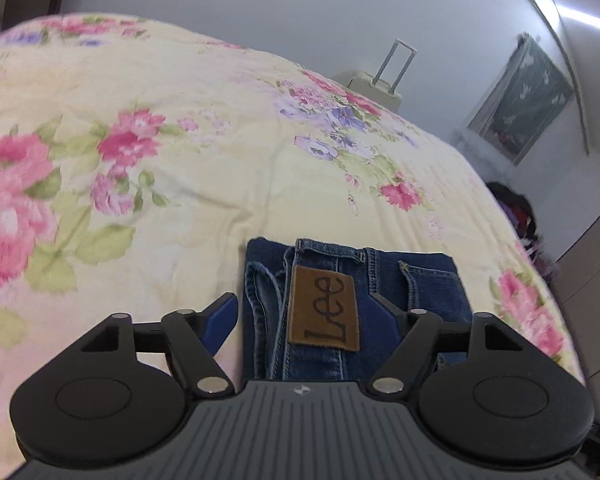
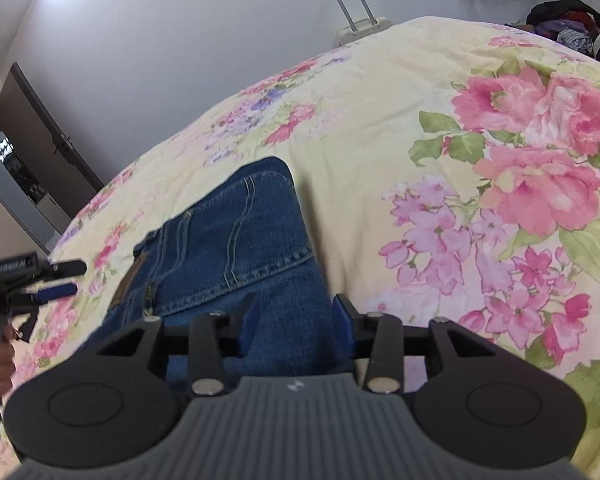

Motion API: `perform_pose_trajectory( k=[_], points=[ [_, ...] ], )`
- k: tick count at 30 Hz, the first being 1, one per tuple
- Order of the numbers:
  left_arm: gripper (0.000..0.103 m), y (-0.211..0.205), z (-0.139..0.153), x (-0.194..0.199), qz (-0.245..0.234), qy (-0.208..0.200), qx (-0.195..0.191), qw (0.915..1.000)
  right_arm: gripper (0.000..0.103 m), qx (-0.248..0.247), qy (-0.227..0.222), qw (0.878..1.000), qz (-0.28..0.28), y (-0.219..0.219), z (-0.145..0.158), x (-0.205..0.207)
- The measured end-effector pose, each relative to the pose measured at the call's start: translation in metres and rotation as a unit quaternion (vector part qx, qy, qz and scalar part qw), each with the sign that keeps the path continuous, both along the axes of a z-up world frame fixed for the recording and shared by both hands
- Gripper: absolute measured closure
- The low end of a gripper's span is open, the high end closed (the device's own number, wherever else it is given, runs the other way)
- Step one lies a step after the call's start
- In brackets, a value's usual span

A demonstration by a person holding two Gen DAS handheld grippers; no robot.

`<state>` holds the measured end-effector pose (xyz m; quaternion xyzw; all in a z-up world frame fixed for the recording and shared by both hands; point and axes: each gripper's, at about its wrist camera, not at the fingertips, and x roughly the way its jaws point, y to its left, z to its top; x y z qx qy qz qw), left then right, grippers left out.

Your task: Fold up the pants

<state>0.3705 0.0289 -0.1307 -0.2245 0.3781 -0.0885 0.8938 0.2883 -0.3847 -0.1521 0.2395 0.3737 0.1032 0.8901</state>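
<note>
Blue denim pants with a matt brown leather-like patch at six o'clock; soft, wrinkled floral cloth bedspread; matt black plastic grippers.

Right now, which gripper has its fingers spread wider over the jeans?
The left gripper: its fingers straddle the leather patch on the jeans. The right gripper stands narrower.

I see the jeans folded into a compact, thick dark-blue denim bundle lying flat on the floral bed cover, close to its near edge. From my left camera the waistband faces up, with a brown leather patch reading "Lee", a belt loop and lighter stitched seams showing. From my right camera the jeans show a back pocket with curved stitching on the top layer.
</note>
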Motion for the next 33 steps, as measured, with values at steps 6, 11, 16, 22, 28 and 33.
perform_pose_trajectory(
  k=[6,11,16,22,28,33],
  points=[
    [0.014,0.017,-0.047,0.003,0.014,0.033,-0.093,0.9950,0.056,0.081,0.033,0.996,0.010,-0.007,-0.010,0.029],
    [0.014,0.014,-0.070,0.022,0.002,0.055,-0.095,0.9939,0.051,0.108,0.059,0.992,0.017,-0.012,-0.021,0.059],
    [0.009,0.012,-0.087,0.034,-0.013,0.056,-0.115,0.9917,0.051,0.125,0.091,0.987,0.040,-0.010,-0.041,0.092],
    [0.024,0.009,-0.088,0.041,-0.031,0.053,-0.113,0.9917,0.056,0.162,0.104,0.979,0.065,-0.008,-0.059,0.109],
    [0.046,0.002,-0.078,0.039,-0.042,0.049,-0.082,0.9945,0.070,0.145,0.097,0.982,0.078,-0.002,-0.050,0.108],
    [0.061,0.001,-0.068,0.035,-0.042,0.043,-0.062,0.9963,0.081,0.108,0.086,0.987,0.087,0.009,-0.028,0.108]
  ],
)
